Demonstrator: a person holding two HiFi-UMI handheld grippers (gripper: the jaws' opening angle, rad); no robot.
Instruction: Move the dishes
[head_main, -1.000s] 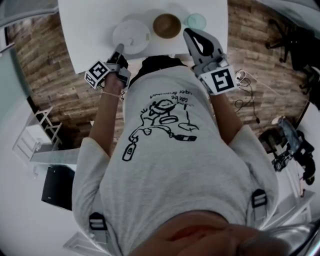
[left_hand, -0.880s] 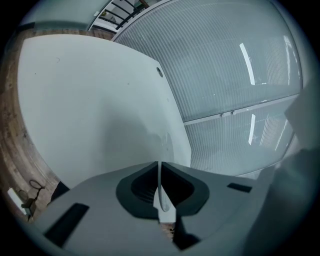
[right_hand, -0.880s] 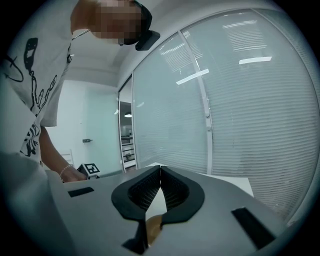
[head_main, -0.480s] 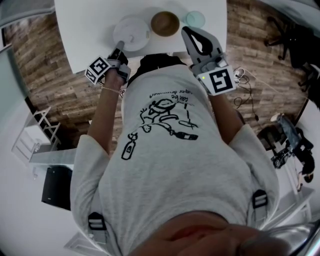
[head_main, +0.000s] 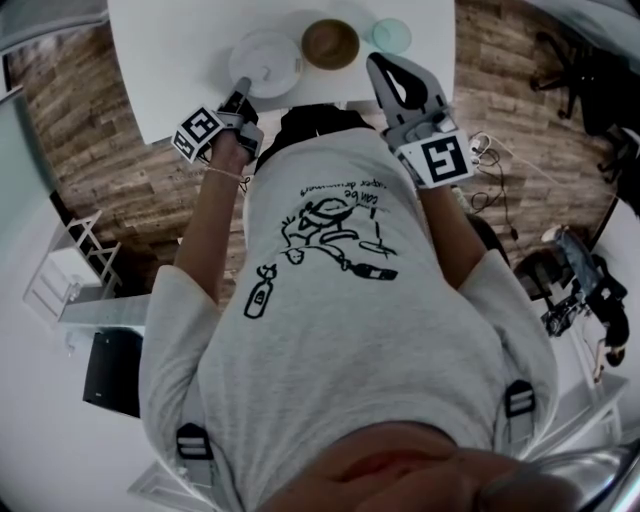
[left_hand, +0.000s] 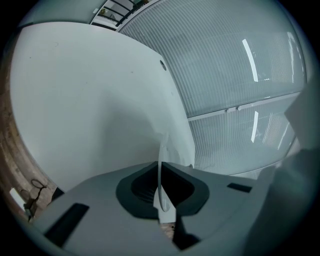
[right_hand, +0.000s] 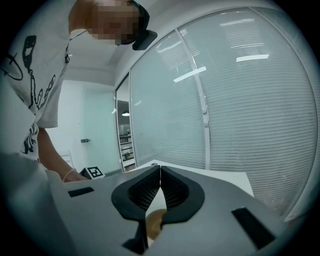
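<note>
White surface (head_main: 170, 60) on wood-plank floor (head_main: 100, 150). White plate (head_main: 265, 62) level, near rim pinched in left tongs (head_main: 243, 97); right tongs (head_main: 385, 65) to its right, closed, empty.

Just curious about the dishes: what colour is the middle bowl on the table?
Brown. The bowl shows best in the head view.

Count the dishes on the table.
3: white plate left, rim pinched by the left tool; brown bowl middle; pale green dish right. Nothing looks hidden.

Partly seen
Low centre, the right gripper (right_hand: 160, 176) hides most of the brown bowl (right_hand: 155, 222); the table (head_main: 180, 60) overruns the top edge.
</note>
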